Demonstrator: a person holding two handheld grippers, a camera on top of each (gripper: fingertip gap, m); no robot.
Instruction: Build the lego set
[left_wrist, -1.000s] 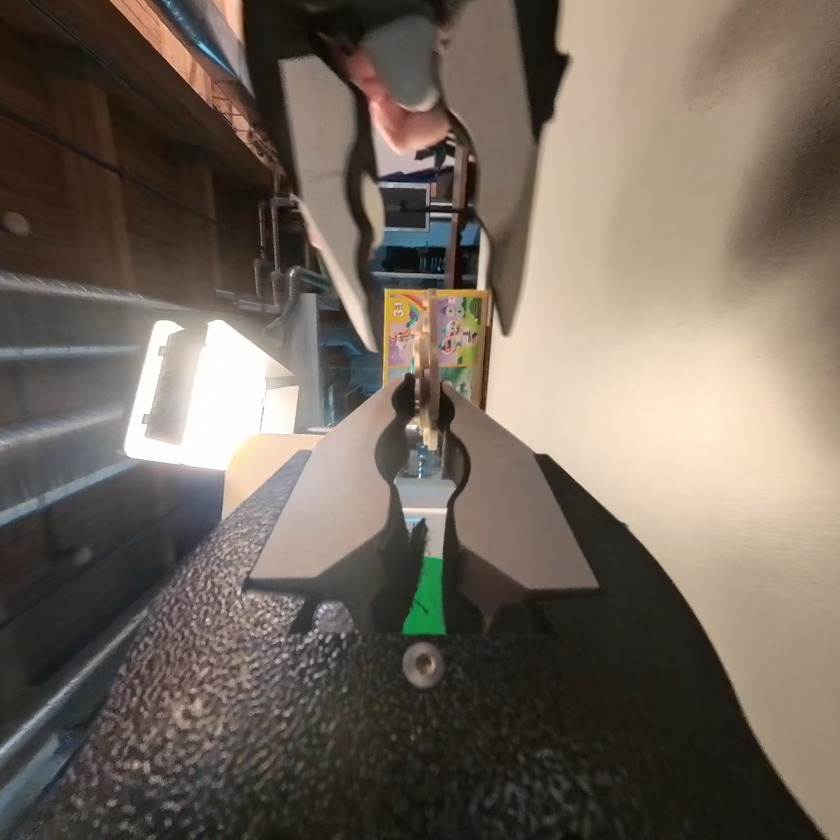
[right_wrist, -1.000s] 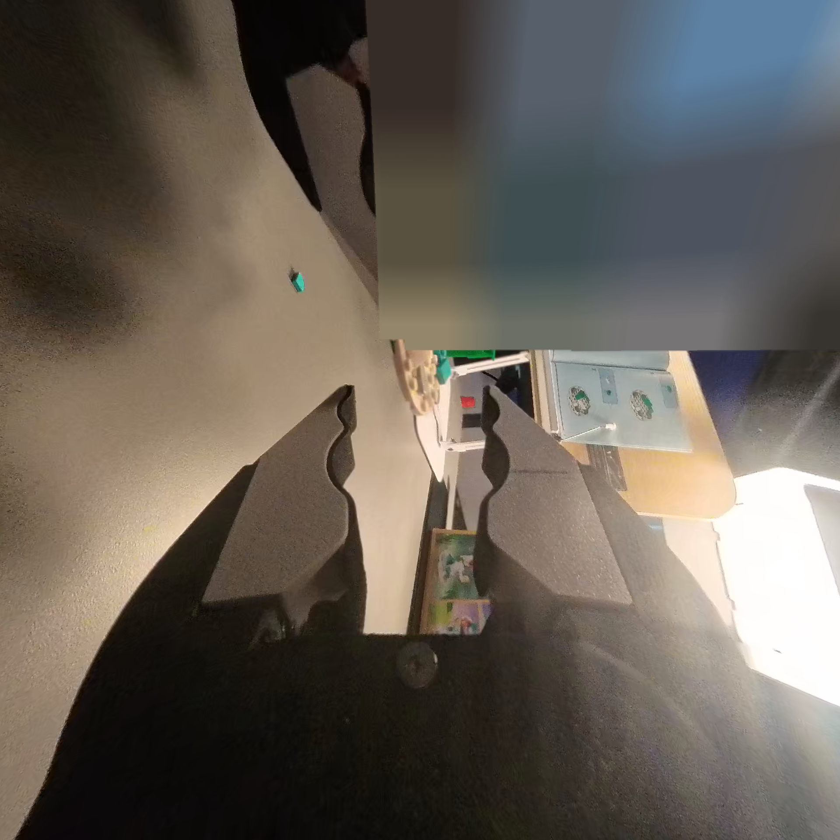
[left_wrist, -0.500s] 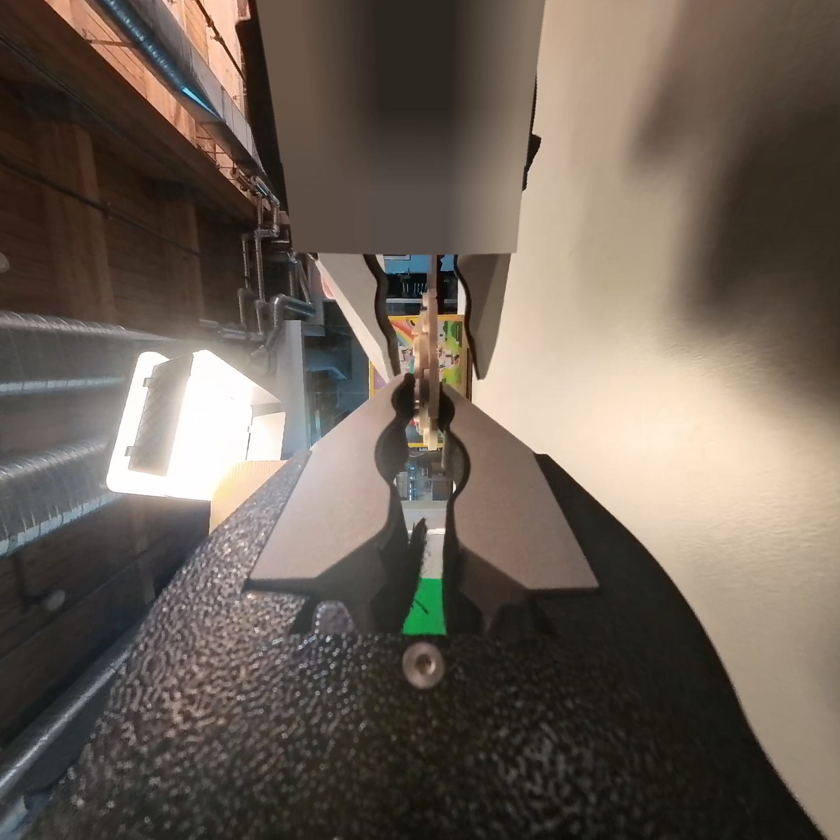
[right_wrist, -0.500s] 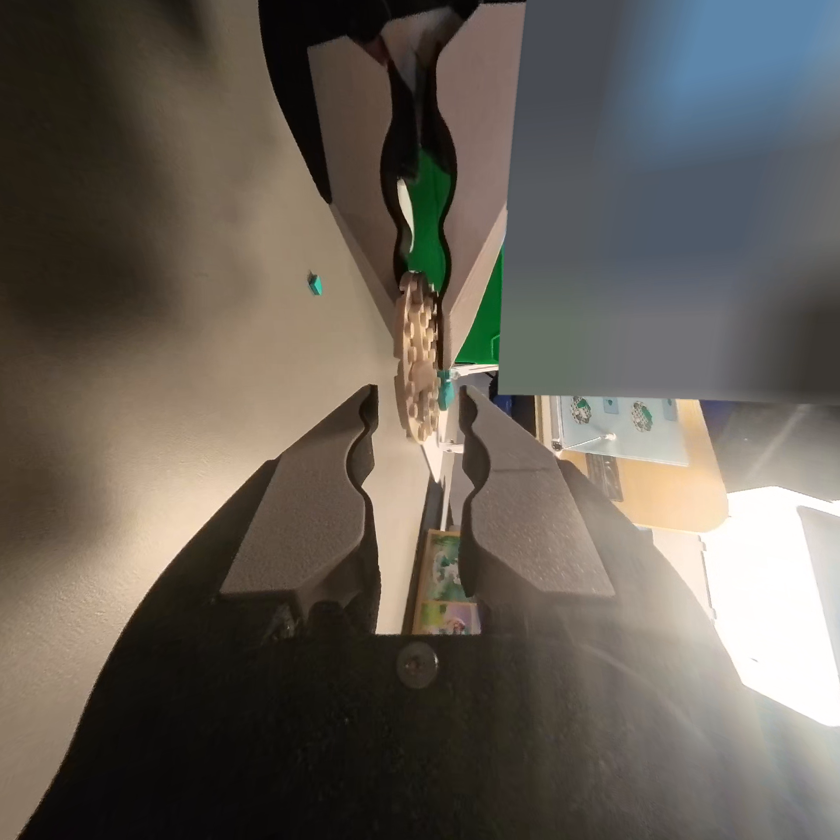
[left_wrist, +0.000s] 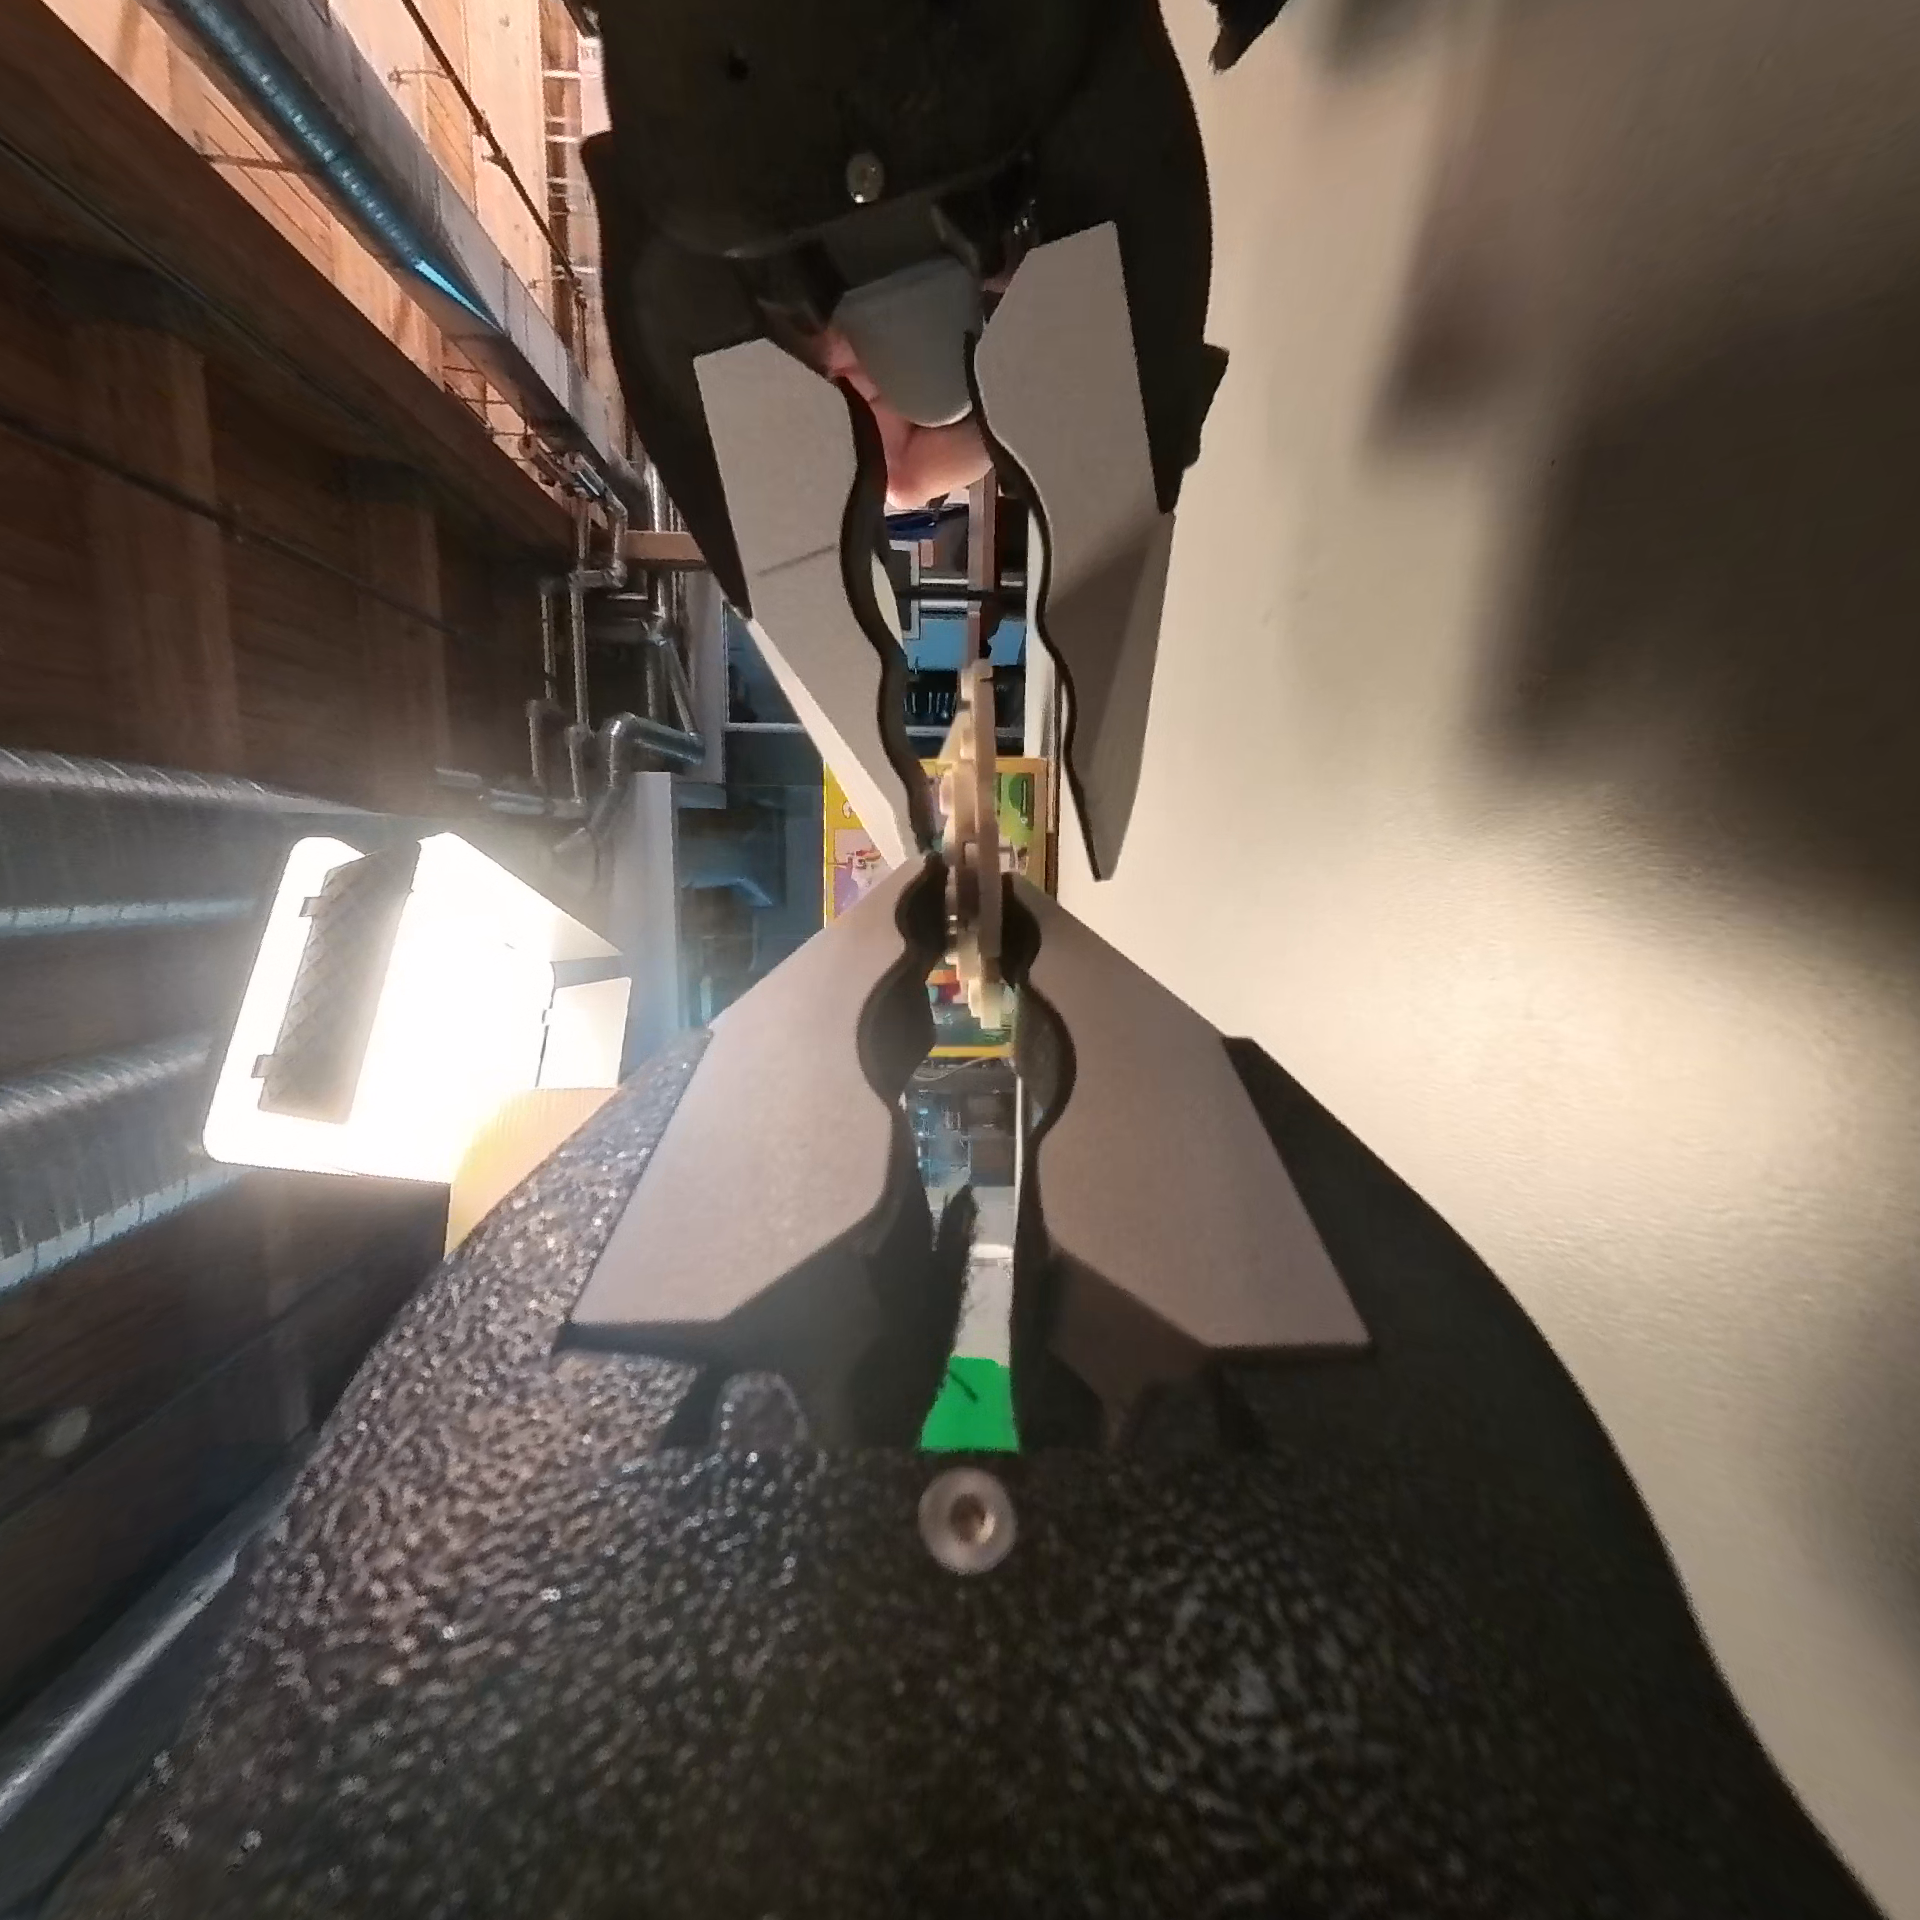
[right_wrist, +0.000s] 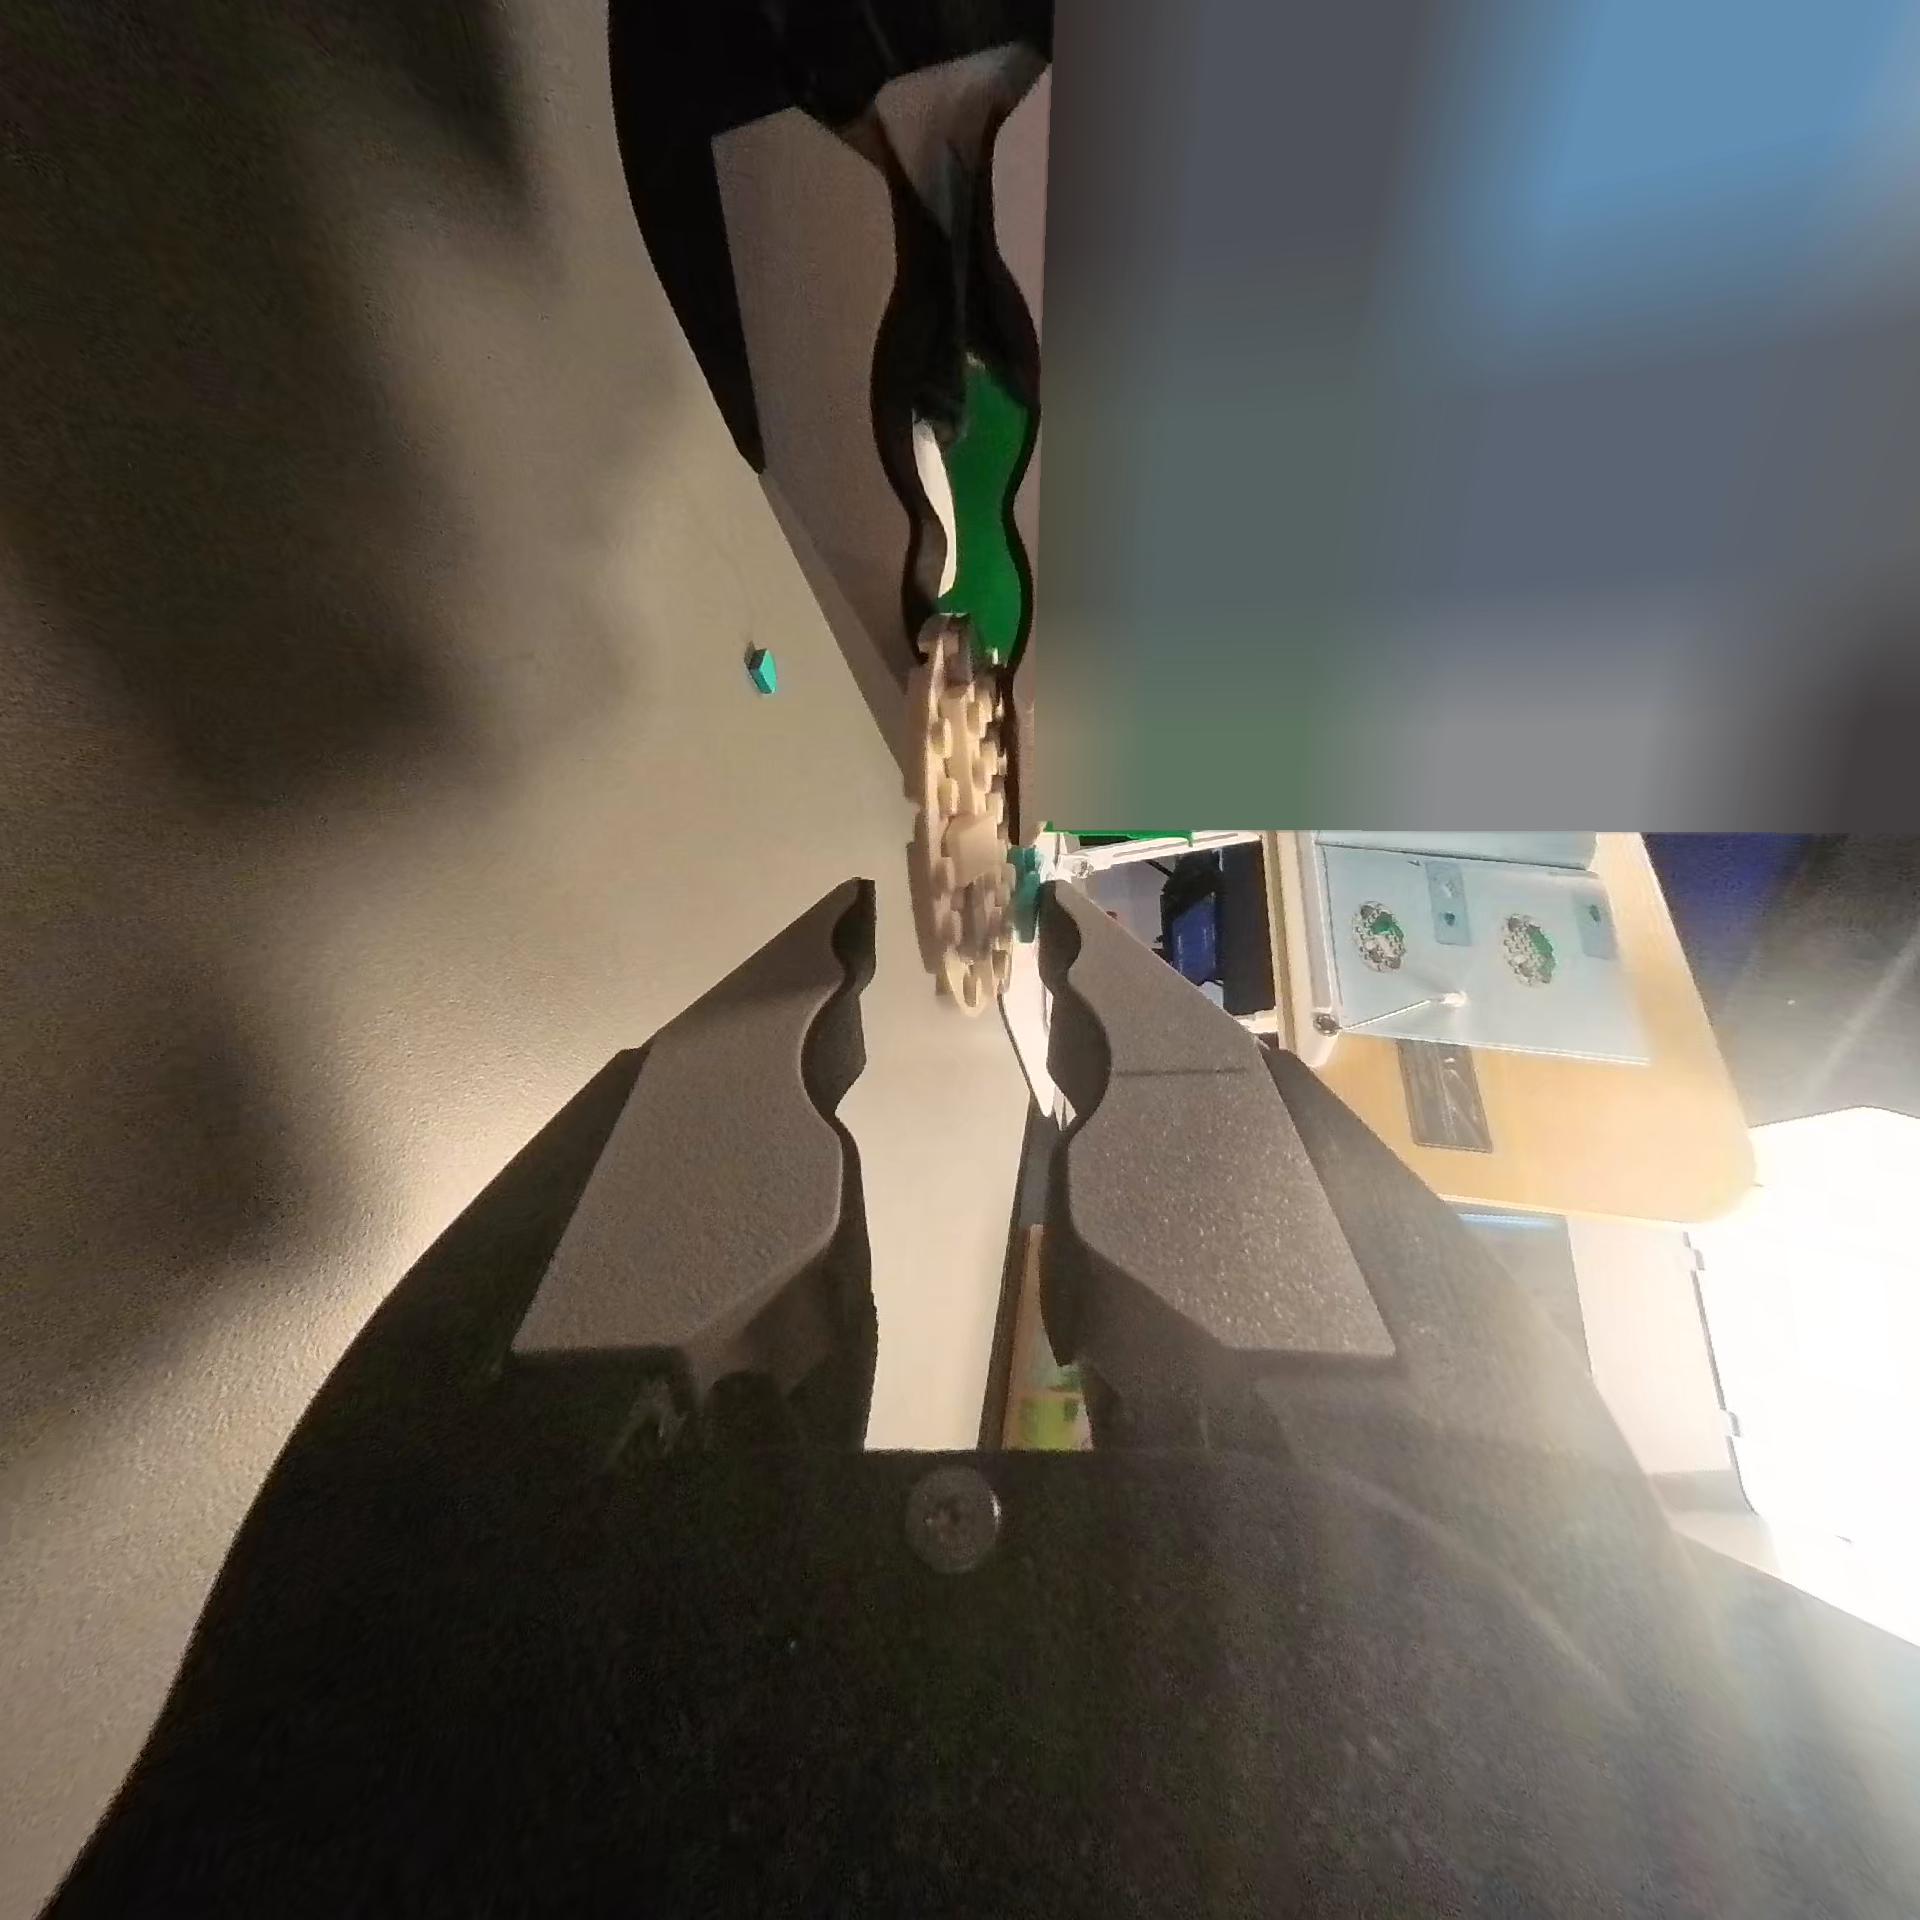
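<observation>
**Between the two grippers: tan studded plate, held edge-on**

Between the facing fingertips sits the round tan studded lego plate (left_wrist: 975, 894), thin plastic, scalloped rim, studs in rows on one face; seen edge-on in the left wrist view, more face-on in the right wrist view (right_wrist: 961, 831). A small teal plastic piece (right_wrist: 1023, 894) sticks to its back side, near the right gripper's tip.

The left gripper (left_wrist: 971, 920) is clamped on the plate's near edge, wavy-profiled dark grey fingers nearly closed with only the plate's thickness between them. Body is black, pebbled, coarse-grained plastic, one hex screw in the middle. Green patch shows deep in the finger gap.

The right gripper (right_wrist: 956, 904) has its jaws parted and holds nothing; the plate's far end sits just ahead of the gap, between the tips, contact not clear. Same matte grey wavy fingers (right_wrist: 727, 1143), same black housing.

A tiny teal lego brick (right_wrist: 762, 668) lies alone on the table, well apart from the plate.

The off-white matte table (left_wrist: 1507, 935) is smooth, with soft dark shadows. Past its edge stands a colourful yellow-bordered cardboard box (left_wrist: 1023, 800). Room: wooden-plank ceiling with metal pipes (left_wrist: 343, 156), a bright rectangular light panel (left_wrist: 416, 1008), a light wood desk (right_wrist: 1507, 1132) with a pale metal panel carrying two round vents.
</observation>
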